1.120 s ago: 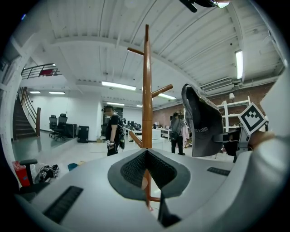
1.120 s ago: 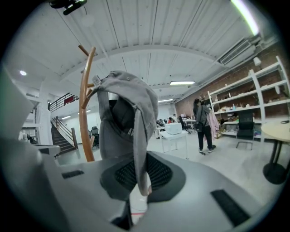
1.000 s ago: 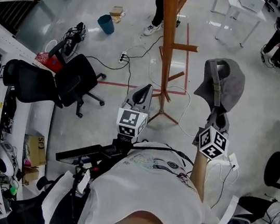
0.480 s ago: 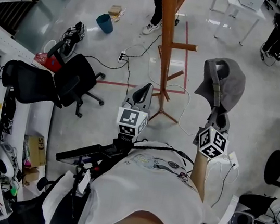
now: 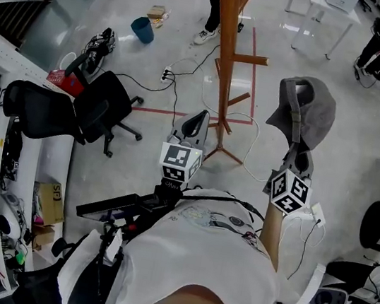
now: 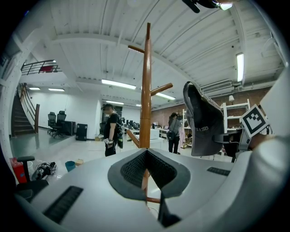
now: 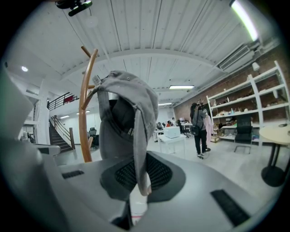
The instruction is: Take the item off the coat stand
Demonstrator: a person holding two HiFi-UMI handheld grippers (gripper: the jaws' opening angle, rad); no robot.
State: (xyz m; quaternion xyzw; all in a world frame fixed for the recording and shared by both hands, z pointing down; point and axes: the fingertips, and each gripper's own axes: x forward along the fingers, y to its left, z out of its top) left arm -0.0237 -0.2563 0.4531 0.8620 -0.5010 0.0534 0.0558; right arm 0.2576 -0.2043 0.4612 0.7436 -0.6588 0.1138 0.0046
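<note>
Cap [image 5: 303, 112] first, from the head view: it is off the stand [image 5: 223, 60] and well to its right, held up in the air above my right gripper [image 5: 297, 150] and touching no peg. I judge it light and soft, with only the brim likely stiff. It won't break, but a thin pinch of cloth could slide out if I swing it, so the brim or the doubled rear band should be the surer place to hold. My left gripper [image 5: 196, 120] points toward the stand with nothing on it. On the floor beyond stands a blue bin [image 5: 144, 32]; I can't tell what is in it. A small carton [image 5: 158, 14] just beside it is too small to read. A brown box [image 5: 49, 202] sits low by the white shelves at my left, its inside hidden. In the left gripper view, my jaws are pressed together at the tips with nothing between the pads. The stand rises straight ahead, nothing hanging on the pegs I can see, and the cap shows off to the right, apart from it. In the right gripper view, the jaws are closed on a narrow strip of the cap's cloth edge. The crown stands above the pads, and the stand is behind it at the left.
</note>
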